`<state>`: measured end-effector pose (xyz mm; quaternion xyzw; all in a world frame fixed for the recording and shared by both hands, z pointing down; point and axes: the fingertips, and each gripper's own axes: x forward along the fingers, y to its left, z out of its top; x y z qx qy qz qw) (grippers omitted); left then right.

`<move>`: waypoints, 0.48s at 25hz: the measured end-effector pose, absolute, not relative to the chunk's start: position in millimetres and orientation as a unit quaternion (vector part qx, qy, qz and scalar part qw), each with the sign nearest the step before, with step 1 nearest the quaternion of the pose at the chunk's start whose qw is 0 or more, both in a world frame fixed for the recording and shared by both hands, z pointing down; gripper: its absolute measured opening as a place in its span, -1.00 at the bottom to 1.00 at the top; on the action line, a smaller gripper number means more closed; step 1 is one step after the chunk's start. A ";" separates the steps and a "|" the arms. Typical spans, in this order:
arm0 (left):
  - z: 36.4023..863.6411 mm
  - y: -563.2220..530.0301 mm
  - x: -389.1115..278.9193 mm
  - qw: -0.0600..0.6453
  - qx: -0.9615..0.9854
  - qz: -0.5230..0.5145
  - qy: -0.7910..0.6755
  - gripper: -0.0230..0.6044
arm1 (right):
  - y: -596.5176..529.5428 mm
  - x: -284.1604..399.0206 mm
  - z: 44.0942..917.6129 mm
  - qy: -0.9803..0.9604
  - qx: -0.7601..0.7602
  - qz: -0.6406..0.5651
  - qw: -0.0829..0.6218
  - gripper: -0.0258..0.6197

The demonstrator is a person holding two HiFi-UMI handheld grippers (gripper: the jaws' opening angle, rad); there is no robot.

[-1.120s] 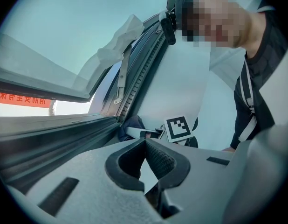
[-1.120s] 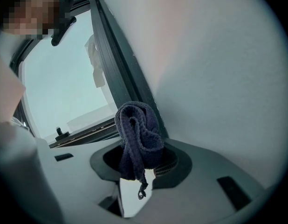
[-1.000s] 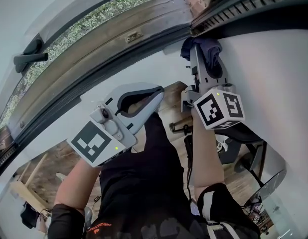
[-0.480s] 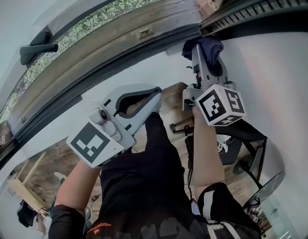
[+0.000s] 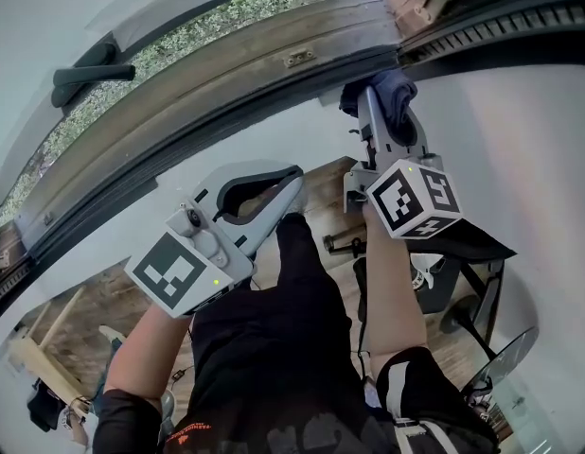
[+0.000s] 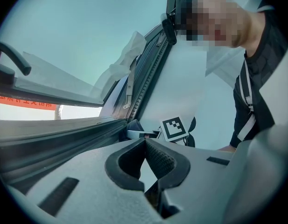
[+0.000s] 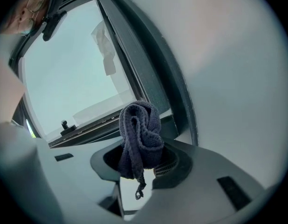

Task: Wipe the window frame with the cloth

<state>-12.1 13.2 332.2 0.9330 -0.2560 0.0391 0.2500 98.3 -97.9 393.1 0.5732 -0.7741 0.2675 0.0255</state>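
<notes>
A dark blue cloth (image 5: 385, 93) is bunched in my right gripper (image 5: 380, 102), which is shut on it. The cloth is held up against the lower edge of the dark window frame (image 5: 226, 112), close to the frame's right corner. In the right gripper view the cloth (image 7: 140, 134) bulges out between the jaws, a loose end hanging down, with the frame (image 7: 148, 73) just behind it. My left gripper (image 5: 294, 174) hangs lower and to the left, away from the frame. Its jaws meet at the tip in the left gripper view (image 6: 145, 142), with nothing between them.
A dark window handle (image 5: 89, 69) sticks out at the upper left. White wall (image 5: 529, 130) fills the right side. Below are a black table (image 5: 463, 244), chair parts and a wooden floor (image 5: 113, 296). The person's arms and dark shirt fill the lower middle.
The right gripper has carried the cloth a little up toward the frame's corner. The head view has shifted, so the frame and handle sit further right. The left gripper has hardly moved.
</notes>
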 end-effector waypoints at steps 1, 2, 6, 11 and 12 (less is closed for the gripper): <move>331.4 14.1 -14.2 0.250 0.933 0.038 -0.257 -0.86 | -96.4 94.8 393.2 -0.775 0.572 0.268 0.027 -0.55; 330.6 15.0 -16.4 0.249 0.933 0.037 -0.257 -0.86 | -94.8 91.2 393.4 -0.776 0.570 0.269 0.028 -0.55; 327.5 17.4 -25.5 0.247 0.933 0.033 -0.259 -0.86 | -88.3 75.4 394.3 -0.780 0.562 0.272 0.034 -0.55; 324.6 19.8 -37.8 0.237 0.934 0.030 -0.265 -0.86 | -80.8 55.6 395.9 -0.786 0.552 0.276 0.040 -0.55; 324.2 21.4 -40.2 0.239 0.934 0.030 -0.265 -0.86 | -79.2 51.9 396.0 -0.787 0.550 0.277 0.041 -0.55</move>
